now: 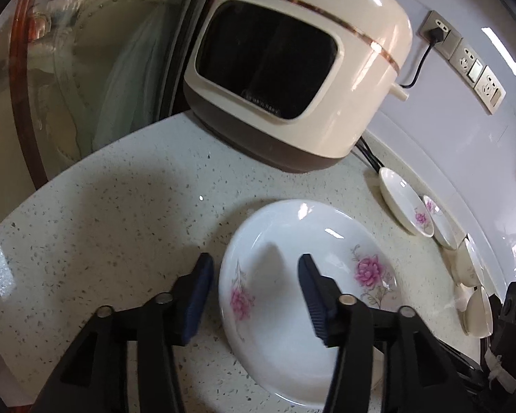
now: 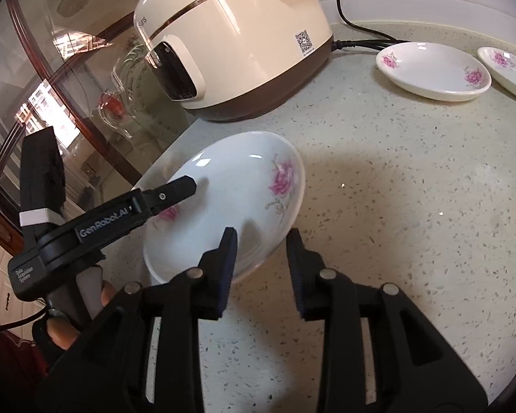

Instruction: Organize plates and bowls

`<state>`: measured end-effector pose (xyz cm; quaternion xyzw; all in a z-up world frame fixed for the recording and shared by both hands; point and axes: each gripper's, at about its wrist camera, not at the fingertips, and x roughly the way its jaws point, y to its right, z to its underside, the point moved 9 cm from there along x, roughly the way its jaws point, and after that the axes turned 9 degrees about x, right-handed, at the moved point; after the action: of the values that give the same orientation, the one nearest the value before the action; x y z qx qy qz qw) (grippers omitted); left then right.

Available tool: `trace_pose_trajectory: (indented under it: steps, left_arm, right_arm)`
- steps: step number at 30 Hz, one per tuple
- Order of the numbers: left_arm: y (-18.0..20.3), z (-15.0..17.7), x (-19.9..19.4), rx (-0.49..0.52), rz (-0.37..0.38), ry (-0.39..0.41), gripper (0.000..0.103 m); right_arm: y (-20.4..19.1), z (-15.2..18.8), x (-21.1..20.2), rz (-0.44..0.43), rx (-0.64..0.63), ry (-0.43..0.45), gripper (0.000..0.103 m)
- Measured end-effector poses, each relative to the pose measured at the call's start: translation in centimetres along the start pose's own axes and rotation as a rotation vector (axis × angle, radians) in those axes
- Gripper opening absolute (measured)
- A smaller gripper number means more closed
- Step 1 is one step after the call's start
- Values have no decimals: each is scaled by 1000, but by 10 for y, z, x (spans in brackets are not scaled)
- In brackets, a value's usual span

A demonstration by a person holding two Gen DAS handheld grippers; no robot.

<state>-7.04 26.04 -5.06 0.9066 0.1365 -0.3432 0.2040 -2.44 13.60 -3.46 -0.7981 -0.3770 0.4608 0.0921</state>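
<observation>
On a speckled countertop [image 2: 395, 179], a white plate with pink flowers [image 1: 292, 275] lies just in front of a cream rice cooker [image 1: 292, 62], both hand-held grippers spread at its rim. The left gripper [image 1: 254, 275] straddles the near-left edge, one finger outside, one over the plate's bowl, neither pad visibly pressing; the right gripper [image 2: 261, 251] straddles the near-right edge [image 2: 244, 241] the same way, jaws apart. The left wrist view counts five dishes in all: this plate, two smaller flowered plates [image 1: 404, 203] [image 1: 438, 220] along the far right, and two pale bowls [image 1: 468, 265] [image 1: 478, 313] beyond them, plus three wall sockets [image 1: 464, 58]. The right wrist view shows only three plates, but adds the left gripper's arm [image 2: 120, 213] over the plate, fingers of a hand [image 2: 62, 334] holding it, and a glass cabinet [image 2: 68, 86] at left.
</observation>
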Motion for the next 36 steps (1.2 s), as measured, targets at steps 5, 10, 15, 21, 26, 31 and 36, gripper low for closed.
trace_pose_trajectory:
  steps: [5, 10, 15, 21, 26, 31, 36]
  left_arm:
    - [0, -2, -5, -12, 1, 28, 76]
    - [-4, -4, -20, -3, -16, 88, 77]
    - [22, -13, -51, 108, -32, 187, 80]
    - [101, -39, -72, 241, 84, 233, 88]
    - [173, -63, -42, 250, 157, 191, 101]
    - [211, -86, 21, 178, 117, 155, 102]
    - [206, -107, 75, 67, 46, 141, 101]
  right_arm:
    - [5, -5, -8, 5, 40, 44, 69]
    - [16, -10, -20, 10, 98, 111, 72]
    - [25, -13, -31, 3, 149, 143, 80]
    - [86, -21, -54, 135, 298, 167, 86]
    - [144, -39, -82, 263, 346, 211, 87]
    - [196, -68, -90, 390, 362, 239, 86]
    - [215, -101, -83, 341, 420, 300, 86]
